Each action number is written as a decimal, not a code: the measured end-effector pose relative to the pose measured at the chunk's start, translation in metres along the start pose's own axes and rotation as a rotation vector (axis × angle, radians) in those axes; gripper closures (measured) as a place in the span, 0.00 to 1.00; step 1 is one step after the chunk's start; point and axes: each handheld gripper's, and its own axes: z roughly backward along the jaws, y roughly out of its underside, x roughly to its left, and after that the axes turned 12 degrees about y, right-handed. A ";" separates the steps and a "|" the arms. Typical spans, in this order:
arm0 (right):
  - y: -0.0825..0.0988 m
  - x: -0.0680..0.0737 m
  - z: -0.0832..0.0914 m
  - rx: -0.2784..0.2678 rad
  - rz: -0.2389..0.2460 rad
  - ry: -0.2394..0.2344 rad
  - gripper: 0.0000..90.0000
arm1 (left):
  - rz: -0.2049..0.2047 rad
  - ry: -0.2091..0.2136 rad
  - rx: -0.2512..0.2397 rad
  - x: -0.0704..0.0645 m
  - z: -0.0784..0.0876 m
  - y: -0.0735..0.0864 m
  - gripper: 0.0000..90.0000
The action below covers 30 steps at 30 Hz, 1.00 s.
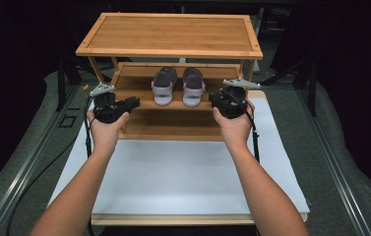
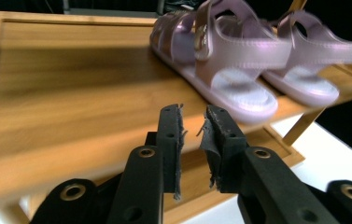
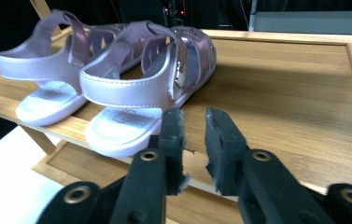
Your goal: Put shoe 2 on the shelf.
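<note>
Side by side, lilac strappy sandals [image 1: 178,86]

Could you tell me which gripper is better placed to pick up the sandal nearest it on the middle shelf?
Right, I think: the right gripper sits just beside its sandal's heel, while the left gripper has more bare shelf to cross.

A white tabletop [image 1: 183,177] with a pale wooden front edge sits on grey flooring [image 1: 335,147] — metal rails [image 1: 20,167] run along both sides. Beyond, the room lies dark.
</note>
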 end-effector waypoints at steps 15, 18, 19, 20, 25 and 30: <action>0.003 0.014 -0.029 0.052 -0.054 -0.005 0.99 | 0.060 -0.024 0.048 0.003 -0.044 -0.016 1.00; 0.004 0.020 -0.030 0.041 -0.049 0.003 1.00 | 0.065 -0.025 0.053 0.002 -0.048 -0.016 1.00; 0.004 0.020 -0.031 0.039 -0.054 -0.008 1.00 | 0.061 -0.022 0.056 0.002 -0.049 -0.016 1.00; 0.004 0.020 -0.031 0.039 -0.054 -0.008 1.00 | 0.064 -0.019 0.055 0.002 -0.049 -0.015 1.00; 0.005 0.021 -0.035 0.061 -0.078 -0.031 1.00 | 0.057 -0.006 0.059 -0.003 -0.055 -0.015 1.00; 0.005 0.027 -0.037 0.059 -0.067 -0.058 0.99 | 0.071 0.001 0.056 -0.004 -0.057 -0.015 1.00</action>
